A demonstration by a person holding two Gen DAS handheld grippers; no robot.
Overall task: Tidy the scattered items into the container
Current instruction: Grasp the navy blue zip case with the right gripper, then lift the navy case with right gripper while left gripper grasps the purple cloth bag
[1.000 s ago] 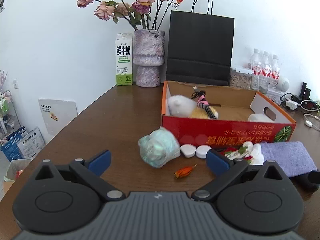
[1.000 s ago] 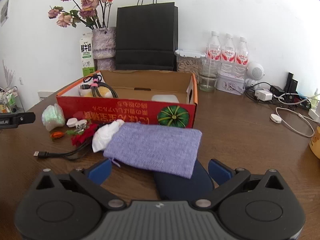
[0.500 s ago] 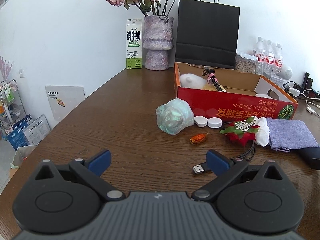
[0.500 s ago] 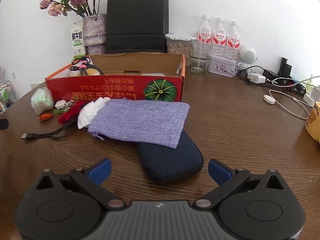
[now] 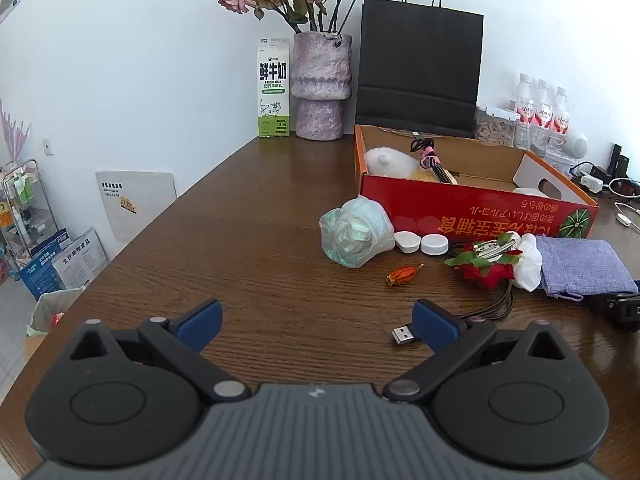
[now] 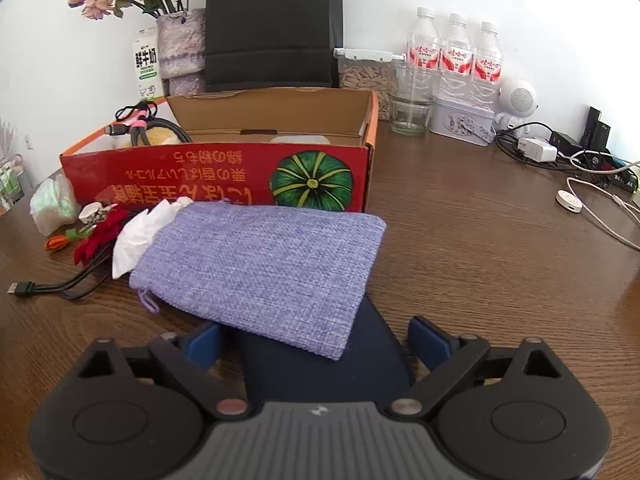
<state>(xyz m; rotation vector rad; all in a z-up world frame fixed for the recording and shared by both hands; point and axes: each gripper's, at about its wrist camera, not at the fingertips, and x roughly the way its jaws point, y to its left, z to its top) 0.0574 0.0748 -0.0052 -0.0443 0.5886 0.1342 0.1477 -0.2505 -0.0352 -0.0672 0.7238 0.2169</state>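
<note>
A red cardboard box [image 5: 472, 204] [image 6: 224, 168] stands open on the wooden table, holding a white plush, cables and a pale item. In front of it lie a crumpled green plastic bag [image 5: 354, 236], two white caps [image 5: 420, 243], an orange dried flower [image 5: 403, 274], a red fabric flower with keys [image 5: 486, 260], a white tissue [image 6: 136, 236], a black USB cable [image 5: 404, 334] and a purple woven pouch [image 6: 260, 256] over a dark blue case [image 6: 320, 364]. My left gripper [image 5: 316, 322] is open, short of the items. My right gripper [image 6: 316, 340] is open, its fingers either side of the dark case.
A milk carton [image 5: 273, 88], a vase of dried roses [image 5: 322, 88] and a black paper bag [image 5: 418, 76] stand behind the box. Water bottles [image 6: 452, 56], a glass, a tin, chargers and white cables [image 6: 592, 208] crowd the right. The table's left edge drops to the floor [image 5: 100, 272].
My left gripper has pulled back from the box and items, which now look farther away. My right gripper first drew back, then moved forward over the dark case, which now lies between its fingers.
</note>
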